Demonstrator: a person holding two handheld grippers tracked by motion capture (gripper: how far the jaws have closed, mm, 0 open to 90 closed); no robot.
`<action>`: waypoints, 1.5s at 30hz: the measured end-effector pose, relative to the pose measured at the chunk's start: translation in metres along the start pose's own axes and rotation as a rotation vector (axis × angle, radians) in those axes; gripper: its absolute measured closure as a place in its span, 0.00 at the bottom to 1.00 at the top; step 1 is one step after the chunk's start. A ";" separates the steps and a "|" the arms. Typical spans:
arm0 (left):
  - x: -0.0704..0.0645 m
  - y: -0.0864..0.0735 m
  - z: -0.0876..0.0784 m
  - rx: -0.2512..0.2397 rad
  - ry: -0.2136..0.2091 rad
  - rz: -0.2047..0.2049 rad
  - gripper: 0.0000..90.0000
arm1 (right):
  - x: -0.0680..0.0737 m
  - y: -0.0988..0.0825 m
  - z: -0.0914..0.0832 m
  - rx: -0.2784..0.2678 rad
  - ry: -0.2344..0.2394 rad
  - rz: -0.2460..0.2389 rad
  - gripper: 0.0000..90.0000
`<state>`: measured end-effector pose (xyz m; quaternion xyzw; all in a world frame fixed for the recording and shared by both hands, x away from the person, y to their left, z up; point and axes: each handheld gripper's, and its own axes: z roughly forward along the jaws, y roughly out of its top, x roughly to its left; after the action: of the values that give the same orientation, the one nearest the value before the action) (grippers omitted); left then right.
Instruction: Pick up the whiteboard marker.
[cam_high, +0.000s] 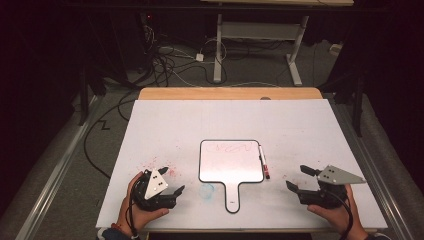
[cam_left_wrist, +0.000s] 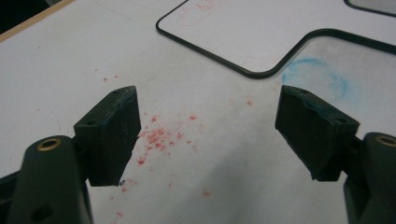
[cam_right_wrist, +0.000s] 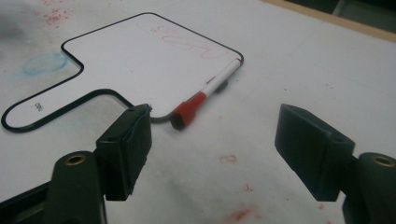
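Near edge of worktop (cam_high: 150, 130): left gripper (cam_high: 176, 192) low over the white sheet, jaws apart, nothing between them. Red specks (cam_left_wrist: 156, 137) on the sheet just ahead of it; faint blue ring (cam_left_wrist: 317, 77) beyond, beside the handle of the small whiteboard (cam_high: 230, 162). Right gripper (cam_high: 300, 179) near the right front edge, jaws likewise apart and empty, aimed toward the marker (cam_right_wrist: 205, 95).

Middle of worktop: whiteboard flat, handle toward the person, red scribble (cam_right_wrist: 182, 39) along its far part. Marker with red cap lying along the board's right edge, cap end nearer the right gripper, partly on the rim, far end resting on the board.

Judged step in hand: reach for the marker with the right gripper. To do well: approach low and along the sheet, jaws straddling the barrel crosswise rather than end-on; close on the white barrel just behind the cap, not on the cap itself, to keep it from pulling off. Marker round and resting on a rim, so likely to roll if nudged; close both pads evenly. Left gripper well placed to pin the board's handle if the board slides.

Far side: wooden strip of the worktop (cam_high: 230, 93), then floor cables (cam_high: 165, 65).
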<state>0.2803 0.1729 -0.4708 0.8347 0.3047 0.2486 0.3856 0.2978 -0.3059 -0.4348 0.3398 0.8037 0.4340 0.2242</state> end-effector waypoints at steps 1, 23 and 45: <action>0.000 0.000 0.000 -0.002 0.007 0.008 0.24 | -0.002 0.003 0.004 0.013 0.011 0.015 0.33; -0.004 -0.002 0.006 0.043 -0.004 0.024 0.26 | -0.047 0.055 0.138 0.336 0.156 0.255 0.54; 0.002 0.005 0.015 0.048 -0.107 -0.078 0.26 | -0.041 0.068 0.129 0.278 0.171 0.168 0.91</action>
<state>0.2932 0.1638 -0.4752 0.8431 0.3220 0.1811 0.3908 0.4337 -0.2387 -0.4417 0.3952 0.8409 0.3632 0.0686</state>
